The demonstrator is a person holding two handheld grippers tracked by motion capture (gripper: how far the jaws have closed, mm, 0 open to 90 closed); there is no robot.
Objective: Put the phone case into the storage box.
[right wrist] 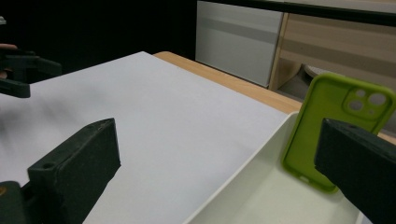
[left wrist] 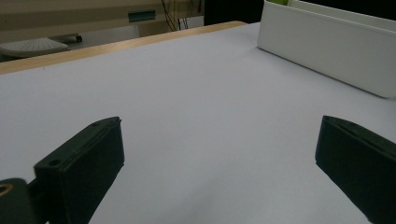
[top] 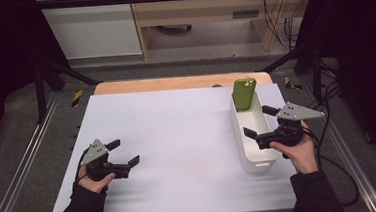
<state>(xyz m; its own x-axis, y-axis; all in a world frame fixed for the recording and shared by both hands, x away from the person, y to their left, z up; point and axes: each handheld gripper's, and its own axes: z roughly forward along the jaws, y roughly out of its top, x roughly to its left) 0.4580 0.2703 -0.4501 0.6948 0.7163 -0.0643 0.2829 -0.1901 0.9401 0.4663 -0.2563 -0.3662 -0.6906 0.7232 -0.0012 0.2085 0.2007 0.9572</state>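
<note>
Fingers on both grippers spread wide, holding nothing | right gripper hovers over white bin's near half; green phone case leans upright at bin's far end, just beyond it | left gripper well left of bin, over bare table | bin walls hem approach

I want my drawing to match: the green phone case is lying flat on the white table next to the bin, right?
Not quite. The green phone case stands inside the white bin, leaning against its far end, not flat on the table. The right gripper view shows it.
</note>
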